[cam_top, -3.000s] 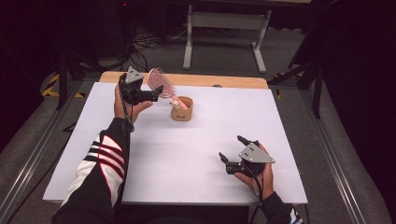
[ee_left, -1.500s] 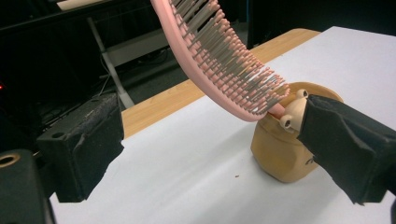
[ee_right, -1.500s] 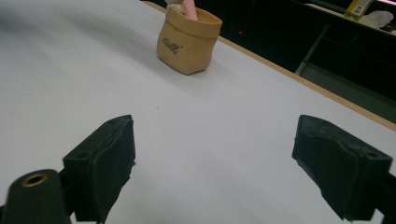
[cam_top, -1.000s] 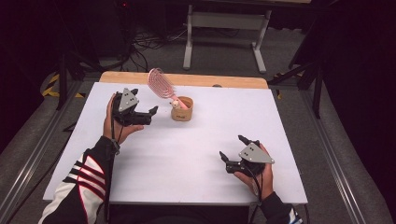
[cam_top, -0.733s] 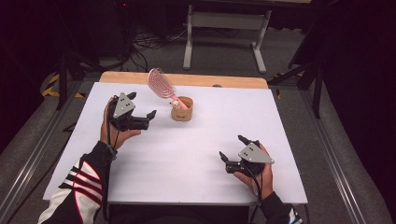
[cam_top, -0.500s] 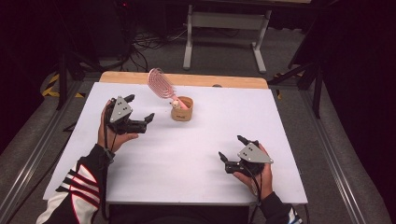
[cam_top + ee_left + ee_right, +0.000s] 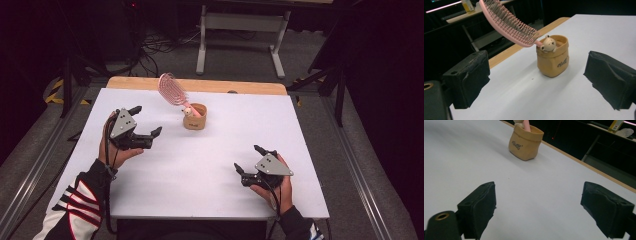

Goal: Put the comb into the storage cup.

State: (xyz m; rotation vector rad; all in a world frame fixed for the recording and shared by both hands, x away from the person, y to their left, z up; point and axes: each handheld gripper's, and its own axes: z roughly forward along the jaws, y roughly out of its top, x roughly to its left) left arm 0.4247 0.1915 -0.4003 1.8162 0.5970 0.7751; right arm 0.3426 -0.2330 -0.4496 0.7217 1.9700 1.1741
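**Pink brush stands in the tan pot, both grippers empty**

Pink hairbrush [image 7: 510, 25] leans handle-down in the tan pot [image 7: 552, 59], which we see ahead of the left gripper [image 7: 142, 122] between its wide-open jaws — well apart from them. Our right gripper [image 7: 248, 159] also gapes empty — pot farther off, beyond its left jaw.

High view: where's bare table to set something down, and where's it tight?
Free: the white table between the left tongs and right tongs, and the right half beyond the tan cup toward the far right corner. Tight: the far-left middle, where the pink hairbrush leans out of the cup, near the left tongs.
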